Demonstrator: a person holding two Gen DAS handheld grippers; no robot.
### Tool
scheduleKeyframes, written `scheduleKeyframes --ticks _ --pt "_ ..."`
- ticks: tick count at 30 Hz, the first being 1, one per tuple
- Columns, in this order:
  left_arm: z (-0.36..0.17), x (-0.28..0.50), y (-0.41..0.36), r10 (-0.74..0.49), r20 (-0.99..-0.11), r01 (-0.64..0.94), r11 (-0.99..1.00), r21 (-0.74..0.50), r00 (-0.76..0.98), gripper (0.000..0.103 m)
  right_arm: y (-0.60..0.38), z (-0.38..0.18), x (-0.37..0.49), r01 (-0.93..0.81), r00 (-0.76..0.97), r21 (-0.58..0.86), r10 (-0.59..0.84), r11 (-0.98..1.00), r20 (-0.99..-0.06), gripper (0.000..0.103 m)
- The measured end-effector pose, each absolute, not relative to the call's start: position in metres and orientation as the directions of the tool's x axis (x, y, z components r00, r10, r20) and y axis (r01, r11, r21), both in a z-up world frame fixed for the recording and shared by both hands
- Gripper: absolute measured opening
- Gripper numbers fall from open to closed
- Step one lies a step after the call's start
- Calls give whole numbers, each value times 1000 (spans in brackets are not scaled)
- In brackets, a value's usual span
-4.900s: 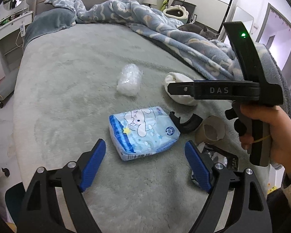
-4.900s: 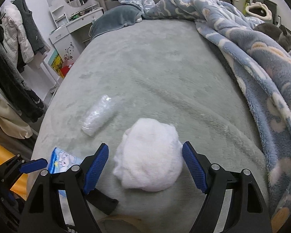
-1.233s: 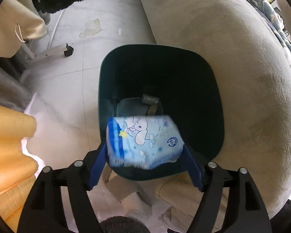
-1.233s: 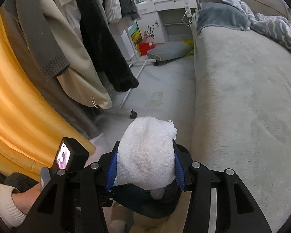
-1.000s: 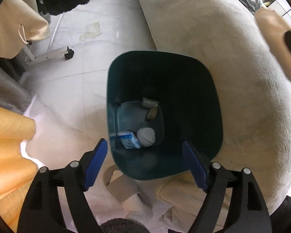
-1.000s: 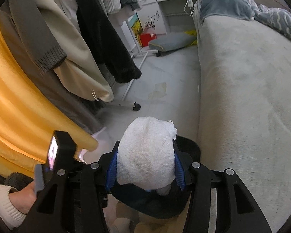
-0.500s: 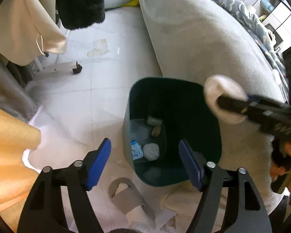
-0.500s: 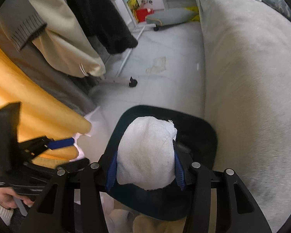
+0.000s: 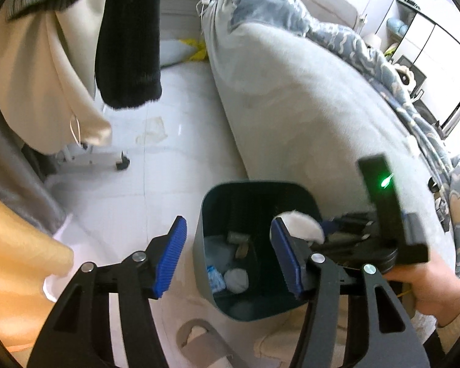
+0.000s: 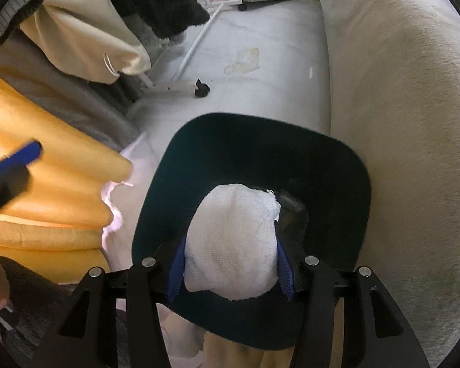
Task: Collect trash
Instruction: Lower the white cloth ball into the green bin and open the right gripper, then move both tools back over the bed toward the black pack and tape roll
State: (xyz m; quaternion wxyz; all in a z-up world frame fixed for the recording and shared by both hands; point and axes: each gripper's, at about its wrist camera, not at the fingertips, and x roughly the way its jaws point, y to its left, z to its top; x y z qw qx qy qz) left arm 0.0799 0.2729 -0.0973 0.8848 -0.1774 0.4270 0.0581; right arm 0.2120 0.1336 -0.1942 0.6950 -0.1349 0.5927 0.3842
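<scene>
Right gripper [image 10: 230,268]: jaws closed on a white wad [image 10: 231,245], blue pads pressed to both its sides. In the right wrist view the wad sits lower centre, directly over the open mouth of the dark green bin [image 10: 156,196]. The bin stands on the pale floor [image 10: 260,30] against the grey bed [image 10: 398,122], which fills the right of the frame. Yellow fabric [image 10: 46,190] occupies the left; hanging clothes [image 10: 76,30] the upper left.

Left gripper [image 9: 227,254]: jaws wide apart, nothing between the pads. In the left wrist view it sits at bottom centre, the bin [image 9: 199,245] showing between and behind its fingers. Inside the bin, at the bottom: a blue-and-white packet [image 9: 215,277], a white ball [image 9: 236,278], and a small brownish item too blurred to identify. The wad [image 9: 300,225] appears at the bin's right rim, partly hidden behind the left gripper's right pad, held by the right gripper [image 9: 325,230], whose body bears a green light [image 9: 385,181]. The right hand [image 9: 426,288] grips its handle at lower right.

A slipper [image 9: 199,340] lies on the floor [image 9: 156,165] just below the bin. A patterned blanket [image 9: 368,52] runs along the bed [image 9: 306,116] at upper right.
</scene>
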Motion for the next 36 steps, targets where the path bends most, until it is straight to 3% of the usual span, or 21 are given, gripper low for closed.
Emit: scheduleKeyframes --ticks 6,22,36 --pt "-69 79 265 -6 -699 -217 949 -230 715 59 135 -196 205 -714 -21 258 348 651 -937 75" --pt "-25 85 232 37 -529 -176 961 -215 848 59 110 -131 211 -734 90 265 476 626 -875 82" --pt "-9 106 183 -9 -480 -116 966 -230 877 72 31 -75 229 -709 301 175 517 683 -801 85"
